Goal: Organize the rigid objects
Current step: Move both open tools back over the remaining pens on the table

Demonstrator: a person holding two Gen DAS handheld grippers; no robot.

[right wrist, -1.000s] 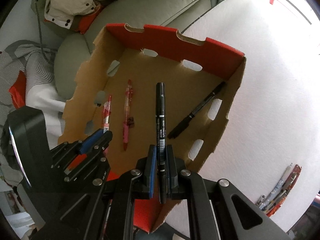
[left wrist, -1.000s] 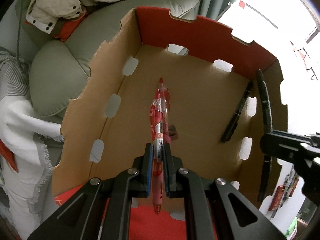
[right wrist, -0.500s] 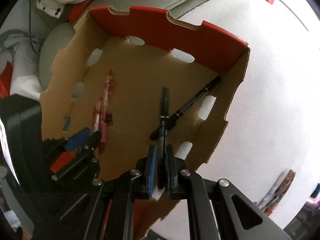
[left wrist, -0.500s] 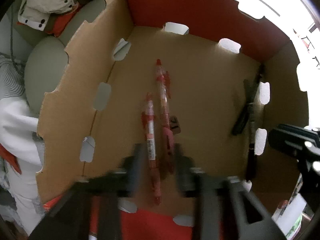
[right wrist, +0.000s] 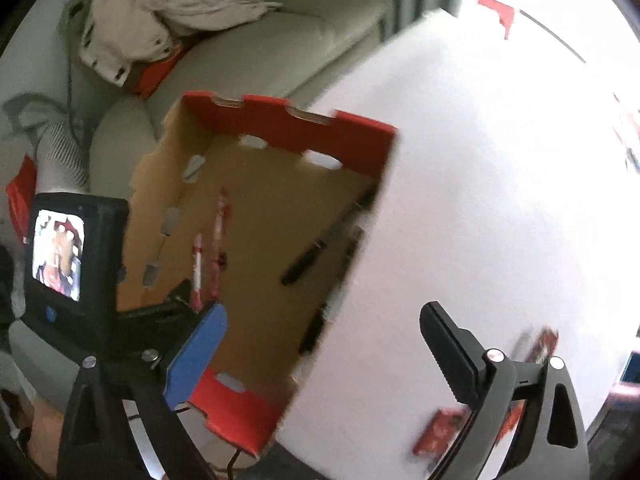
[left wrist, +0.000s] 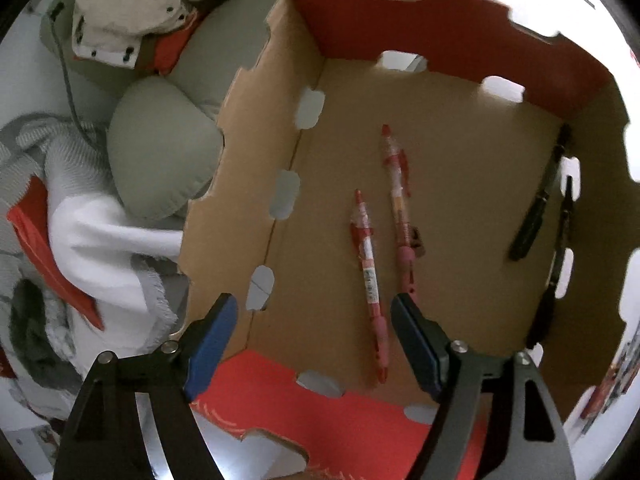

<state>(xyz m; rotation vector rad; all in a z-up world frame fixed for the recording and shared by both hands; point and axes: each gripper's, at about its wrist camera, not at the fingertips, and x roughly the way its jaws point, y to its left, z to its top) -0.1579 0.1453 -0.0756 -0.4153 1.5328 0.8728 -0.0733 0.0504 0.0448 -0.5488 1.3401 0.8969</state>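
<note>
Left claw just opened, empty | red pen dropped in box | right claw just opened, empty

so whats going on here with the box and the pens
A person is sorting pens into a cardboard box with a handheld gripper in each hand. Both the left gripper and the right gripper have just been opening and hold nothing. Two red pens lie side by side on the box floor, and two black pens lie by its right wall. More pens wait on the white table.
</note>
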